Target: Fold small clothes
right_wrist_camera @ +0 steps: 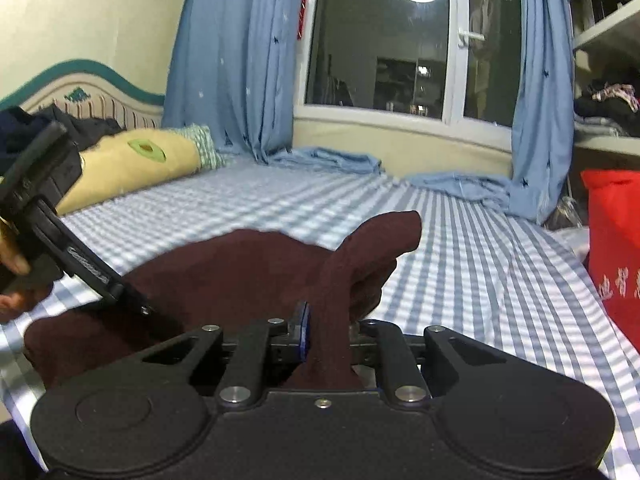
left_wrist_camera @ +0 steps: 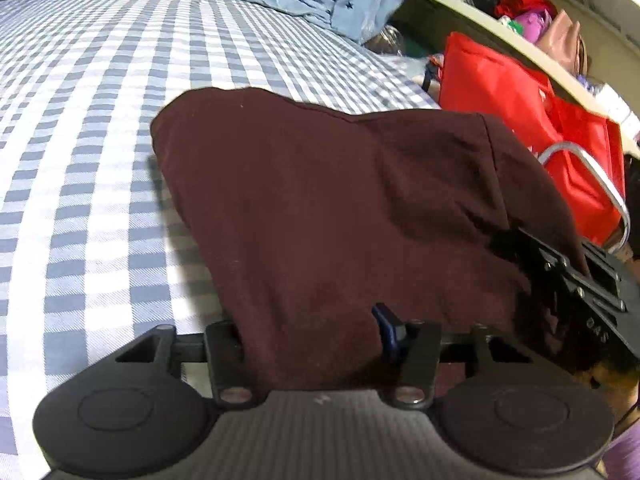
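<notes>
Maroon garment (right_wrist_camera: 248, 276) bunched between right gripper (right_wrist_camera: 324, 336) jaws, lifted off bed (right_wrist_camera: 460, 240).

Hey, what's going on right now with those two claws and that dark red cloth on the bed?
Right gripper clamped on maroon garment. Left gripper has cloth between its jaws. Garment partly lifted off checked bed. Nothing in the way.

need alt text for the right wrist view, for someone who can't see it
The right tool pinches a bunched edge of a dark maroon garment above a blue-and-white checked bed. The left tool reaches into the cloth from the left; behind are blue curtains and a dark window.
</notes>
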### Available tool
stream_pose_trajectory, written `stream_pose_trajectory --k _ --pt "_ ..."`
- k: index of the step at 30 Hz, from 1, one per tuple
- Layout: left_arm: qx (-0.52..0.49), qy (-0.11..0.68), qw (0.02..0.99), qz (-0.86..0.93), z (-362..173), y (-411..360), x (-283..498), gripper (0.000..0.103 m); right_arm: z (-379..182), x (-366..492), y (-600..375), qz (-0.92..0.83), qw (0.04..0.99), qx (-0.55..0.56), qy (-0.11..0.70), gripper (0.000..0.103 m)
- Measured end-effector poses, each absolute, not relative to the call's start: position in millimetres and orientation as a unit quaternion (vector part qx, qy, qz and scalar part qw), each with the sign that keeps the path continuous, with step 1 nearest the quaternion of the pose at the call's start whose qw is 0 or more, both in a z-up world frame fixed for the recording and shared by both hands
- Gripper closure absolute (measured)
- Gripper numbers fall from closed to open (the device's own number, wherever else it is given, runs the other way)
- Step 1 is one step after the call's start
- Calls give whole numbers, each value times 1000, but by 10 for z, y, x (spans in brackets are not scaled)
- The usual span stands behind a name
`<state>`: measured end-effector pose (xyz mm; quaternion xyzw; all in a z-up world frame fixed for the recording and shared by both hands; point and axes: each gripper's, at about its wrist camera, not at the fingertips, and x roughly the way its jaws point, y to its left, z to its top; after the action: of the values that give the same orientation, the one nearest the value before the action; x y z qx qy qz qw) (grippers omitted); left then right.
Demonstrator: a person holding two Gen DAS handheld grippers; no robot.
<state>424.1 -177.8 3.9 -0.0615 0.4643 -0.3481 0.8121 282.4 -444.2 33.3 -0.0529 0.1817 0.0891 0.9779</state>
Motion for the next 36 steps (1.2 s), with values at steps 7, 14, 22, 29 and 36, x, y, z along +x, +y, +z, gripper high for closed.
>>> stream_pose_trajectory --k 7,14,22,29,36 --pt "-47 434 841 -321 387 -1573 4442 50 507 3058 -4211 101 985 -37 135 91" --pt "-40 403 879 -252 764 -1209 4724 54 530 3597 -3787 116 987 15 110 92" --pt "-60 428 880 -197 254 -1037 4987 55 195 4225 -3566 99 975 76 186 91" --pt "-57 391 900 -182 104 -1013 4807 50 -89 4223 -3714 66 971 90 211 84" --pt "-71 373 910 -164 127 -944 4727 21 -190 4103 -3835 45 971 95 215 64"
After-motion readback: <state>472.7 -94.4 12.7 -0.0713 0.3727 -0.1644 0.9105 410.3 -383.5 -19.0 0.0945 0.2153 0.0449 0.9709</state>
